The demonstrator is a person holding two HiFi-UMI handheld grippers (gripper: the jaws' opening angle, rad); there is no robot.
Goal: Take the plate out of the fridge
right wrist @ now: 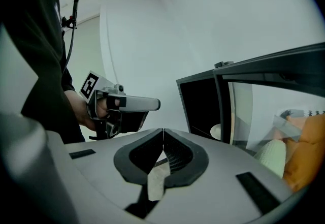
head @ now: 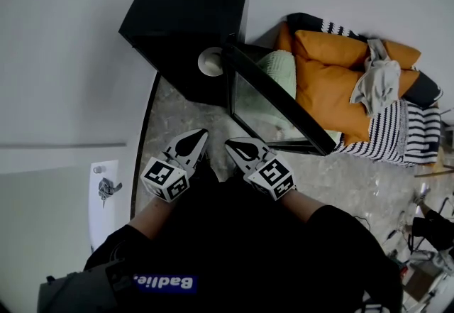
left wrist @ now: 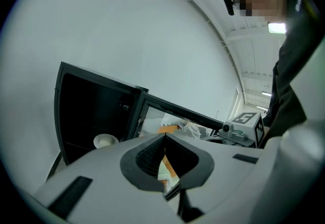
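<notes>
Inside boxy black fridge (head: 186, 6), round white plate (head: 211, 61)

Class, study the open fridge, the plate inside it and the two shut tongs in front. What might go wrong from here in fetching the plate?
1. Both the left tongs and right tongs are shut; reaching in like that would probably shove the plate deeper instead of gripping it.
2. The open glass door juts out beside the right tongs, which may knock it.
3. A rim-only pinch could let the plate tilt or slip.
</notes>
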